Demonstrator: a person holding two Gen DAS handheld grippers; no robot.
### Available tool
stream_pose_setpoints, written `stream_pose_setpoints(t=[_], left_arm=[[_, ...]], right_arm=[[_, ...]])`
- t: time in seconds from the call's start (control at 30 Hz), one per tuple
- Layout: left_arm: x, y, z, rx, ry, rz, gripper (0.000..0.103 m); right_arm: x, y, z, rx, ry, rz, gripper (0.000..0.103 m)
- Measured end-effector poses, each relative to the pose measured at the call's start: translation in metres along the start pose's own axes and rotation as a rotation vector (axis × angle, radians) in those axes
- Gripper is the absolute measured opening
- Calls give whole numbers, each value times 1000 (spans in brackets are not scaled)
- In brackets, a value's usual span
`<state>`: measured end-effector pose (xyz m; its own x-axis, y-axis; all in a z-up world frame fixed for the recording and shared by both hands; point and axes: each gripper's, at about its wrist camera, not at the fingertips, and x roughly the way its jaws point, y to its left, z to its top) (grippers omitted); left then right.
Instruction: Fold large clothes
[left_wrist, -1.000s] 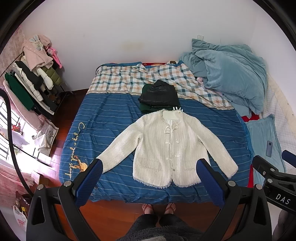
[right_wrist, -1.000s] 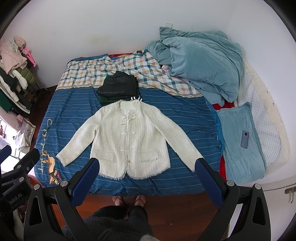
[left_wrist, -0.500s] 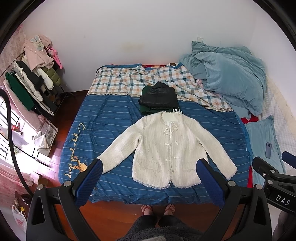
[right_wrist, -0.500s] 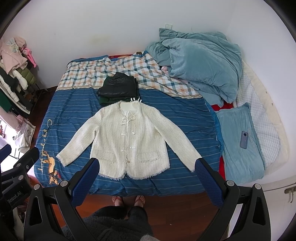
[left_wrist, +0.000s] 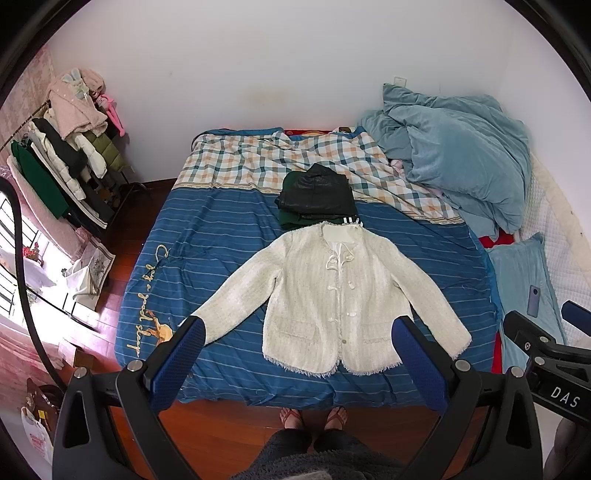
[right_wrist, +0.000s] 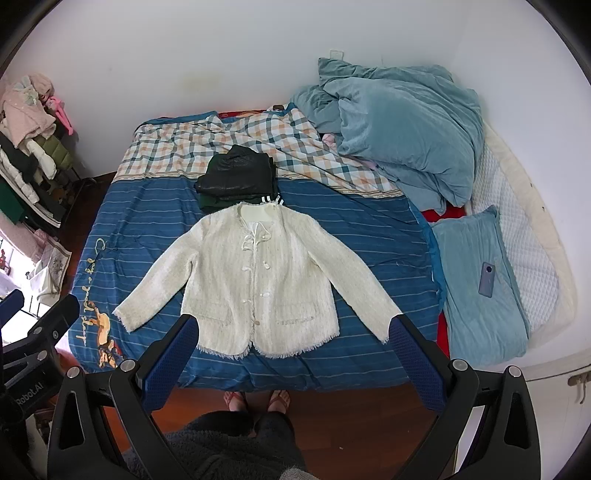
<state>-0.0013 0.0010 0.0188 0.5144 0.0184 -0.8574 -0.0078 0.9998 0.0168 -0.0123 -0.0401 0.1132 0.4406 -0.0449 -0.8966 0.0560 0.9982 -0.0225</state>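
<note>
A cream tweed jacket (left_wrist: 332, 291) lies flat and face up on the blue striped bed cover (left_wrist: 207, 243), sleeves spread, buttons closed; it also shows in the right wrist view (right_wrist: 258, 280). My left gripper (left_wrist: 299, 332) is open and empty, held high above the bed's near edge. My right gripper (right_wrist: 293, 330) is open and empty at the same height. Neither touches the jacket.
A folded dark pile (left_wrist: 316, 197) sits just beyond the collar. A crumpled blue duvet (right_wrist: 402, 125) and a pillow with a phone (right_wrist: 486, 279) lie at the right. A loaded clothes rack (left_wrist: 62, 162) stands at the left. The person's feet (left_wrist: 314, 417) stand on wooden floor.
Both cameras drifted back and slightly up, so the bed and jacket sit a little lower in view. Both grippers stay open; the jacket has not moved.
</note>
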Motion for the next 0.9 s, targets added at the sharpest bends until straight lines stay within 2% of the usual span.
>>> stream_pose_setpoints(t=[0.4, 0.53, 0.7, 0.77, 0.9], left_arm=[[1, -2, 0, -2, -2, -3, 103], [8, -3, 6, 0, -7, 1, 103], [49, 0, 19, 17, -35, 30, 103], [78, -4, 27, 26, -67, 72, 103], [131, -10, 35, 26, -59, 116, 103]], right_arm=[[-5, 1, 8, 12, 7, 5, 103], [8, 0, 8, 47, 23, 15, 103], [51, -19, 10, 194, 46, 131, 103], [79, -36, 6, 273, 46, 115, 103], [149, -88, -8, 442, 60, 30, 103]])
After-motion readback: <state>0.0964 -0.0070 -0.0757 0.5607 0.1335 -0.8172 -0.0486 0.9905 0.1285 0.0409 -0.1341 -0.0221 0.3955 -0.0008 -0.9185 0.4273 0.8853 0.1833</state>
